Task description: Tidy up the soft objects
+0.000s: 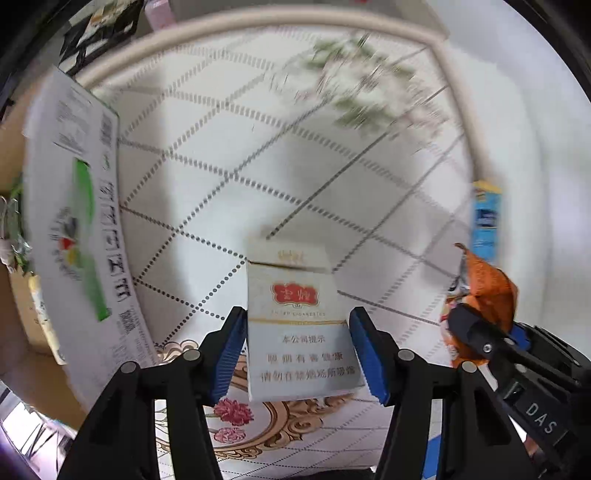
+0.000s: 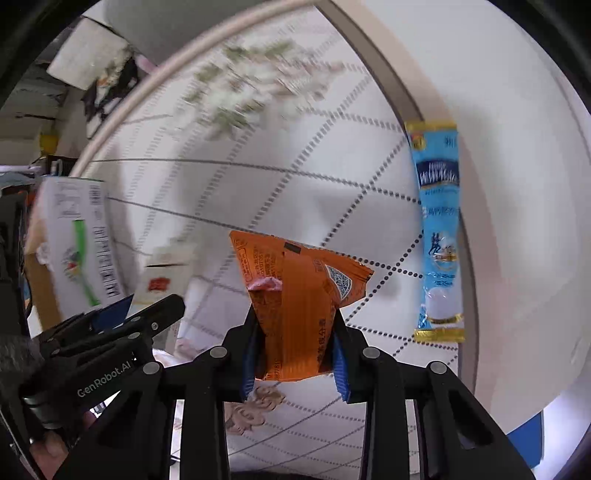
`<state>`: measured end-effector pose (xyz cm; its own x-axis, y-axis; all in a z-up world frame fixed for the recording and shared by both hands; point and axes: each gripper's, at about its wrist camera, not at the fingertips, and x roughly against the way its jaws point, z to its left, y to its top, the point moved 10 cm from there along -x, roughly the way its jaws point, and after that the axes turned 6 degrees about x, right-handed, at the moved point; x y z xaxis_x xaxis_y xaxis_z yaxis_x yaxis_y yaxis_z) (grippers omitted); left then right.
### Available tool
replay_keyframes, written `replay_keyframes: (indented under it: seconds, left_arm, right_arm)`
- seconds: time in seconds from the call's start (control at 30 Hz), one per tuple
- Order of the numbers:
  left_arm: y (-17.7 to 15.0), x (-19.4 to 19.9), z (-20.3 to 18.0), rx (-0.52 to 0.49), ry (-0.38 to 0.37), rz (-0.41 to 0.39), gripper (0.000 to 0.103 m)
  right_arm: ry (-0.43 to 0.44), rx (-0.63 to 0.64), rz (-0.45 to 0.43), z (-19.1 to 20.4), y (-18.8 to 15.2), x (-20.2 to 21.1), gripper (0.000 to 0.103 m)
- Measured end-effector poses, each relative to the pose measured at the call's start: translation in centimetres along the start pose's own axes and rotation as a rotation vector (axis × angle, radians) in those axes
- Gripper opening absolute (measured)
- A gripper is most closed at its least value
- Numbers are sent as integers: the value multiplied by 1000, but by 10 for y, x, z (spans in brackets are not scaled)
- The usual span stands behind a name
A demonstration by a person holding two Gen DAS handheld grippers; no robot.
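You carry one soft pack in each gripper above the desk.

Your left gripper (image 1: 297,345) clamps the white paper cigarette pack (image 1: 295,325); your right gripper (image 2: 295,354) pinches the crinkled orange foil snack packet (image 2: 295,302), both lifted clear, probably bound for the white cardboard box (image 1: 77,221) at left, its contents hidden. A blue stick sachet (image 2: 439,229) lies on the patterned desk (image 1: 258,166).

Work surface: a table covered by a white tablecloth (image 1: 229,155) printed with a dashed diamond grid, a blurred spray of green and pink flowers (image 1: 362,92) toward its far side and a gold scroll medallion with red blooms (image 1: 236,417) at its near side. A beige raised rim (image 1: 258,18) curves round the tablecloth's far edge. Beyond that rim lies dim, dark clutter (image 2: 107,88), too blurred to identify. Lighting is soft and even.
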<state>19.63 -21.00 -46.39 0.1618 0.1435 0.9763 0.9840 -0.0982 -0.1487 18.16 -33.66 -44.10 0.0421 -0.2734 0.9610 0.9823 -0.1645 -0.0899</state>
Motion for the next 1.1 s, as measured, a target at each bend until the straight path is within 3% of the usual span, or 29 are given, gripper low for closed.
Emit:
replay_keyframes:
  seconds: [0.03, 0.07, 0.17, 0.23, 0.27, 0.33, 0.4, 0.47, 0.53, 0.63, 0.67, 0.7, 0.8, 0.93, 0.97, 1.07, 1.1]
  left_arm:
    - [-1, 11, 1, -7, -17, -14, 50]
    - [-3, 16, 4, -14, -26, -20, 23]
    - [10, 26, 5, -40, -42, -20, 22]
    - [16, 18, 19, -18, -44, -18, 26]
    - [22, 20, 11, -9, -55, 5, 27]
    - [20, -13, 16, 4, -82, 96, 30]
    - [16, -29, 15, -37, -95, 135, 34]
    - [10, -42, 16, -113, -14, 154, 42]
    - [-1, -54, 13, -227, 76, 167, 42]
    - [-22, -61, -2, -338, 73, 195, 43]
    - [-29, -62, -8, -390, 77, 198, 51]
    - [-37, -65, -13, -458, 100, 200, 59]
    - [-56, -81, -18, -615, 218, 201, 64]
    - [-64, -103, -15, -631, 292, 234, 66]
    - [-67, -107, -16, -626, 295, 244, 71]
    - [-66, -109, -24, -640, 299, 193, 71]
    - [-67, -109, -26, -640, 293, 179, 66]
  right_arm:
    - [1, 18, -19, 8, 0, 13, 35]
    - [2, 31, -32, 12, 1, 21, 35]
    - [-19, 64, -62, 23, 6, 41, 35]
    - [-37, 61, -62, 23, 7, 42, 35]
    - [-38, 54, -55, 22, 6, 40, 35]
    - [-29, 33, -46, 23, 2, 34, 35]
    - [-21, 26, -41, 22, -4, 30, 35]
    - [-18, 19, -26, 19, -15, 25, 35]
    - [-22, 12, -22, 13, -23, 21, 35]
    - [-28, 6, -21, 6, -32, 21, 35]
    - [-34, 8, -25, 2, -35, 22, 35]
    - [-42, 10, -27, -2, -38, 23, 35]
    - [-57, -2, -27, -15, -47, 27, 35]
    - [-47, -39, -38, -29, -53, 30, 35]
    - [-43, -46, -41, -31, -55, 31, 35]
    - [-41, -55, -49, -34, -56, 32, 35]
    - [-40, -56, -49, -34, -56, 32, 35]
